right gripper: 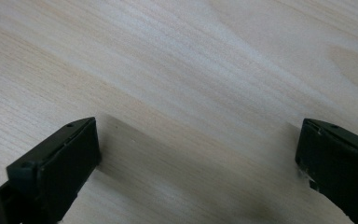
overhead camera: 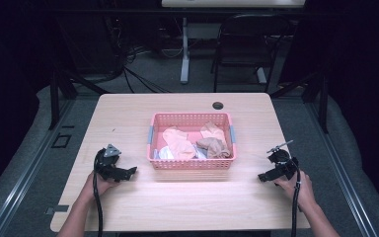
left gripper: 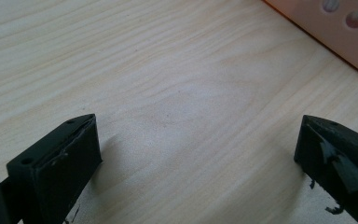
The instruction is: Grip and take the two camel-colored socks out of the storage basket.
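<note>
A pink perforated basket (overhead camera: 191, 165) sits at the middle of the light wooden table (overhead camera: 128, 118). Inside it lie crumpled cloths: a peach one (overhead camera: 178, 142), a tan-brown one (overhead camera: 214, 146) and a bit of white (overhead camera: 166, 154). My left gripper (overhead camera: 128, 173) rests on the table left of the basket, pointing toward it, open and empty. A corner of the basket (left gripper: 340, 32) shows at the top right of the left gripper view, beyond my left gripper (left gripper: 198, 140). My right gripper (overhead camera: 262, 177) lies right of the basket, open, and in its own view my right gripper (right gripper: 198, 140) frames bare wood.
A round cable hole (overhead camera: 217, 105) sits near the table's far edge. Beyond the table stand a black chair (overhead camera: 246, 44), a white desk leg (overhead camera: 184, 49) and floor cables (overhead camera: 133, 59). Dark frame posts (overhead camera: 54, 94) flank the table.
</note>
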`<state>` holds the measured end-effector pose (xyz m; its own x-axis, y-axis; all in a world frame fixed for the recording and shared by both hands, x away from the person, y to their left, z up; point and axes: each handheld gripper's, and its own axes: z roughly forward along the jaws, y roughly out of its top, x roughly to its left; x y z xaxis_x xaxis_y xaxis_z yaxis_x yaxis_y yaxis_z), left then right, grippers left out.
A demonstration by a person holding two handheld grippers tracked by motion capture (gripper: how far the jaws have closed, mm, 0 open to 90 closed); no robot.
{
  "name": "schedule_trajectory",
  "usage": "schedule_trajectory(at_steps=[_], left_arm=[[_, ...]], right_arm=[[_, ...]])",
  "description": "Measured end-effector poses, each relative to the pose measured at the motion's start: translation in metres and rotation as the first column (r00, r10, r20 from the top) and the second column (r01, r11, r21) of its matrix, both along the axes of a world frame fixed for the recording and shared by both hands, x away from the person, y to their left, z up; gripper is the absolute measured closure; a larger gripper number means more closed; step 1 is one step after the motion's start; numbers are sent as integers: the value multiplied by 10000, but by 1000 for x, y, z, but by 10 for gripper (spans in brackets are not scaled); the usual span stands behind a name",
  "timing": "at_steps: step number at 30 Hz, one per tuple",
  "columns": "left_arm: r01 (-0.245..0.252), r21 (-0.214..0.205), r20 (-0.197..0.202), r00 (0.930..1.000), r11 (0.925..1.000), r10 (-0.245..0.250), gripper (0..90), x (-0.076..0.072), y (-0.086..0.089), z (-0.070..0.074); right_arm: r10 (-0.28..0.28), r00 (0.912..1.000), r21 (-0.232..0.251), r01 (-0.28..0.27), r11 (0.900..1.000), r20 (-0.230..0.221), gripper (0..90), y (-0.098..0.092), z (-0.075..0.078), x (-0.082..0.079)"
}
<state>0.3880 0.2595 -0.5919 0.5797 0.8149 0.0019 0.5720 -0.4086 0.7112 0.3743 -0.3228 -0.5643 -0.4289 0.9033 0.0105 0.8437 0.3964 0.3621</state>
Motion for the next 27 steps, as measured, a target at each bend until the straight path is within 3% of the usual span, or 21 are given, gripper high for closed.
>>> schedule_trajectory(at_steps=[14, 20, 27], left_arm=[[33, 12, 2, 10000, 10000, -33, 0, 0, 0, 0], [80, -5, 3, 10000, 10000, -80, 0, 1, 0, 0], [115, -19, 14, 9999, 9999, -115, 0, 1, -1, 0]], right_arm=[[154, 9999, -81, -153, 9998, 69, 0, -2, 0, 0], [27, 9996, 122, -31, 9999, 297, 0, -2, -1, -2], [-141, 9999, -134, 141, 9998, -18, 0, -1, 0, 1]])
